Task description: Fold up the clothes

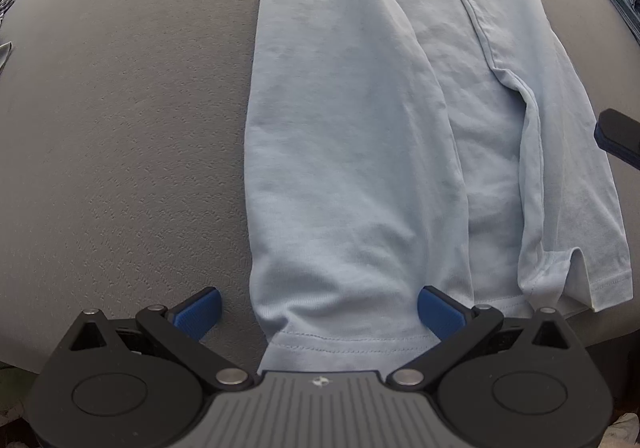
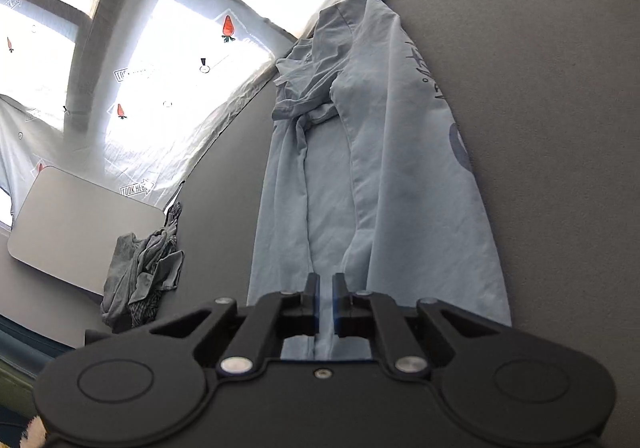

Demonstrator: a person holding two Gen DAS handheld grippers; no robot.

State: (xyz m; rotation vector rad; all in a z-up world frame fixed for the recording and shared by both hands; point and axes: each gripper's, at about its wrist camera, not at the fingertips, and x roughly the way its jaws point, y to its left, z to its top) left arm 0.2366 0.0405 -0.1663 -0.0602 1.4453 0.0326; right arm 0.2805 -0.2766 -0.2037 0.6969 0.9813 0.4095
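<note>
Shirt (image 2: pixel 360 176) hem pinched by right gripper (image 2: pixel 326 300); left gripper (image 1: pixel 318 308) spread

One light blue shirt (image 1: pixel 360 136) lies lengthwise along the middle of the grey tabletop (image 1: pixel 120 128), both sides folded inward. One crumpled heap of grey clothes (image 2: pixel 142 276) sits at the tabletop's left edge. One flat grey board (image 2: pixel 76 224) lies beside that heap. Two grippers: the left gripper (image 1: pixel 319 310), the right gripper (image 2: pixel 326 302). Four carrot prints (image 2: pixel 227 27) mark the backdrop sheet (image 2: pixel 168 152).
</note>
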